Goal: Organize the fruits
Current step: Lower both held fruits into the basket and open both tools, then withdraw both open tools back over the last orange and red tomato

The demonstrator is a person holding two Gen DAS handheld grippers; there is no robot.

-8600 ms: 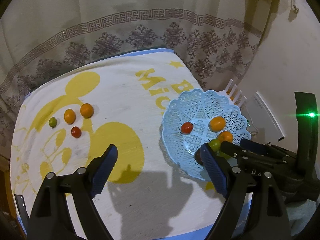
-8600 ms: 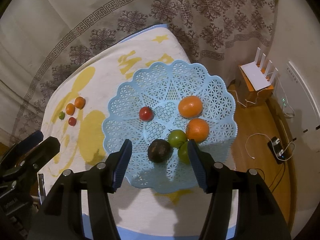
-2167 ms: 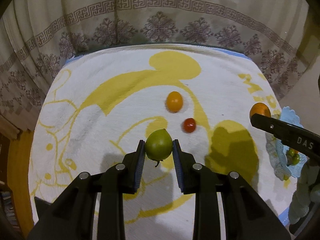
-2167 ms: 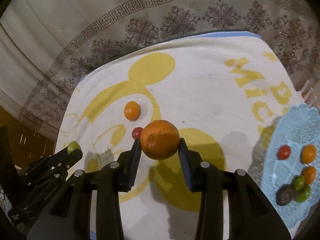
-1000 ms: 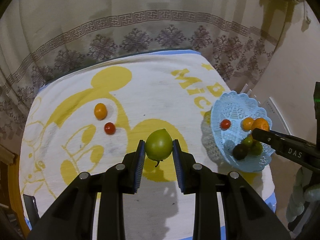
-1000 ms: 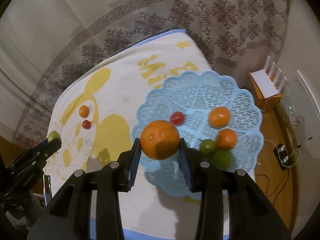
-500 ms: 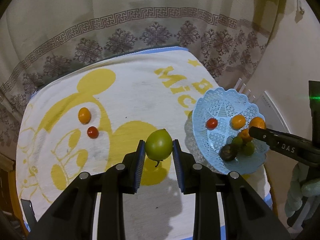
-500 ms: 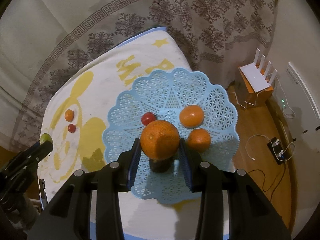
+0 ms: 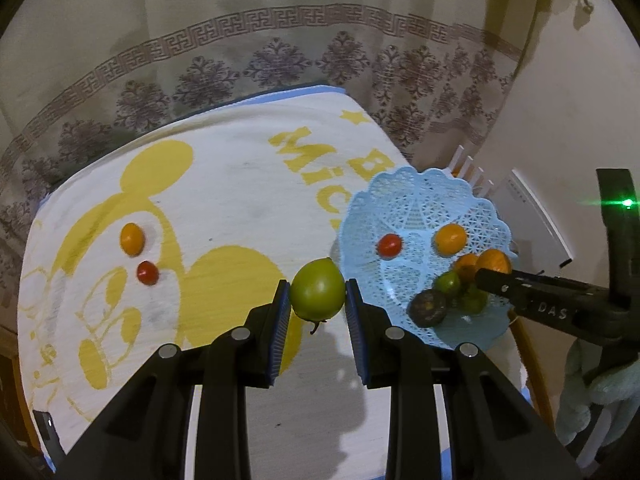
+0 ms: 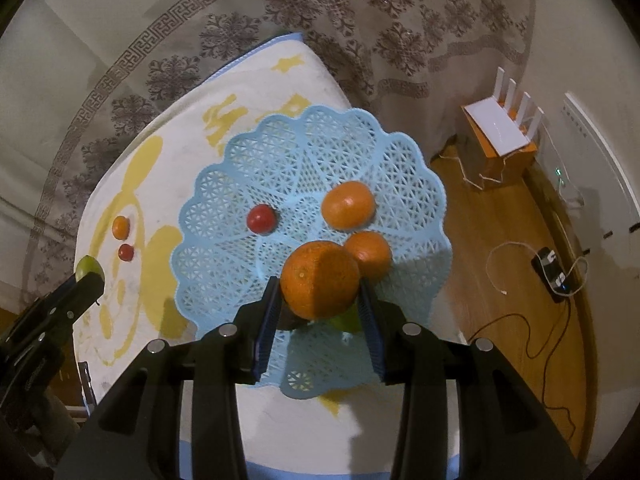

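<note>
Gripping a green tomato [image 9: 318, 295], the left claw [image 9: 316, 304] has both blue pads pressed against the fruit's sides, stem hanging below, above the yellow-printed towel [image 9: 224, 200] that covers the surface, just left of the light-blue lattice basket [image 9: 420, 192]. The right claw [image 10: 320, 300] is clamped on a large orange [image 10: 319, 280] and hangs over the near half of the same basket [image 10: 304, 152] — whether the orange touches anything beneath it cannot be told. Inside the basket lie a red tomato [image 10: 261, 218], two smaller oranges [image 10: 348, 205] set one behind the other, and, seen from the left wrist view, a dark round fruit [image 9: 428, 307] with green fruits [image 9: 448, 283] beside it. Two fruits remain on the towel well apart from the basket — a small orange one [image 9: 132, 238] and a red cherry tomato [image 9: 147, 273], close together. A white router [image 10: 504, 128] stands on the wooden floor past the surface's edge, below a patterned curtain [image 10: 360, 20].
</note>
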